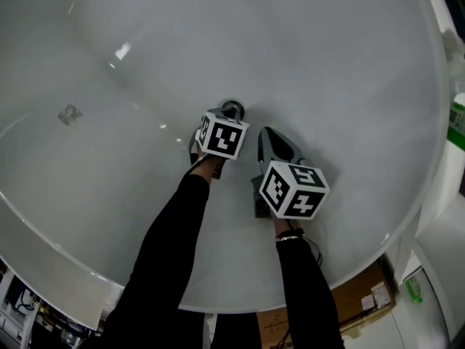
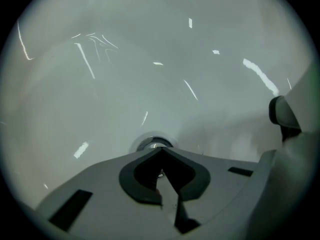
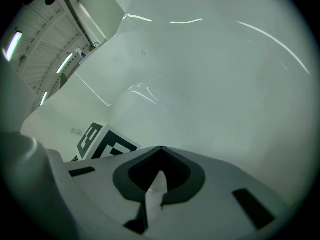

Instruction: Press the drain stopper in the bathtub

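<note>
The chrome drain stopper [image 1: 233,109] sits in the floor of the white bathtub [image 1: 305,57]. My left gripper [image 1: 227,118] points down right at the stopper, its marker cube hiding the tips. In the left gripper view the jaws [image 2: 161,150] are shut with nothing between them, and the stopper [image 2: 152,144] shows just past their tip; I cannot tell if they touch. My right gripper [image 1: 267,132] hovers over bare tub floor to the right of the drain, shut and empty [image 3: 160,149]. The left gripper's cube [image 3: 104,145] shows in the right gripper view.
The tub's rim [image 1: 425,195] curves round the right and near sides. A small grey mark [image 1: 70,114] is on the tub wall at the left. Cardboard boxes [image 1: 363,297] lie on the floor outside, and a green-labelled bottle [image 1: 456,122] stands at the right edge.
</note>
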Motion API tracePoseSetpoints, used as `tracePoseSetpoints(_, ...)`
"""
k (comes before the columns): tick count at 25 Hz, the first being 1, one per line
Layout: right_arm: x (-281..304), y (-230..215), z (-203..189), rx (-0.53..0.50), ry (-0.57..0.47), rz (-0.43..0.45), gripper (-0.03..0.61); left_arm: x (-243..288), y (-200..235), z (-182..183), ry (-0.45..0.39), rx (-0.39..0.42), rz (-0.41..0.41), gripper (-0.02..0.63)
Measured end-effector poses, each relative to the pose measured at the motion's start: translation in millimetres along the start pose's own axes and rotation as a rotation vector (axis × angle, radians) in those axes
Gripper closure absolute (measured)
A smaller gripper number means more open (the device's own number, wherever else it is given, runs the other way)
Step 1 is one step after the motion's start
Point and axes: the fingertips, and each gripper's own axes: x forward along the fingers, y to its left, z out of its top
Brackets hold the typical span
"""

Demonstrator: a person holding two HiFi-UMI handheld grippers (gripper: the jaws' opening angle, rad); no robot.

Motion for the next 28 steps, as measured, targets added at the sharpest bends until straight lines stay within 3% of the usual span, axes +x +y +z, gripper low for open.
tracePoseSetpoints(6, -6, 3, 9, -0.009, -0.018, 0.003, 0.58, -4, 0, -1, 0.029, 0.017, 0.008, 0.609)
tracePoseSetpoints(16, -23, 15, 22, -0.034, -0.031, 0.01, 0.58, -38, 1, 15, -0.033, 0.016, 0.023, 0.609)
tracePoseSetpoints(28, -76, 46, 44, -0.091, -0.059, 0.021, 0.58, -117, -13, 38, -0.135, 0.025, 0.045, 0.609)
